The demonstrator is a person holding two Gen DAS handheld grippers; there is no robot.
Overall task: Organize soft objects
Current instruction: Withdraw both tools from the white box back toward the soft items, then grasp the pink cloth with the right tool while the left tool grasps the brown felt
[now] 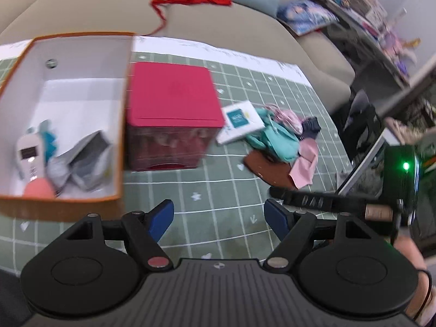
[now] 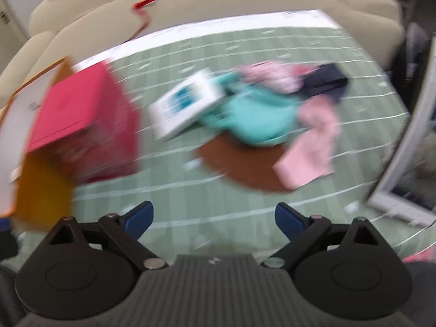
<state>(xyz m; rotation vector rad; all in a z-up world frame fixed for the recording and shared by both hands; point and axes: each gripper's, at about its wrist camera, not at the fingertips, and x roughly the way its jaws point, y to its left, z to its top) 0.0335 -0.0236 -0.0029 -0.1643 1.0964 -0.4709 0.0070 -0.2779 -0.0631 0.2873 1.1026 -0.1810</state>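
Note:
A pile of soft cloths lies on the green grid mat (image 1: pixel 218 185): a teal cloth (image 1: pixel 278 136), a light pink cloth (image 1: pixel 305 166), a brown piece (image 1: pixel 272 171), a pink patterned item (image 1: pixel 288 117) and a dark navy item (image 1: pixel 312 126). The same pile shows blurred in the right wrist view, with the teal cloth (image 2: pixel 256 120) and the pink cloth (image 2: pixel 313 147). My left gripper (image 1: pixel 219 216) is open and empty, short of the pile. My right gripper (image 2: pixel 214 219) is open and empty, in front of the pile.
An orange box (image 1: pixel 117 125) with white inside holds packets and small items at the left. A red box (image 1: pixel 171 114) stands beside it. A white booklet (image 1: pixel 241 121) leans on the pile. A beige sofa (image 1: pixel 218 30) with a red ribbon (image 1: pixel 190 1) lies behind.

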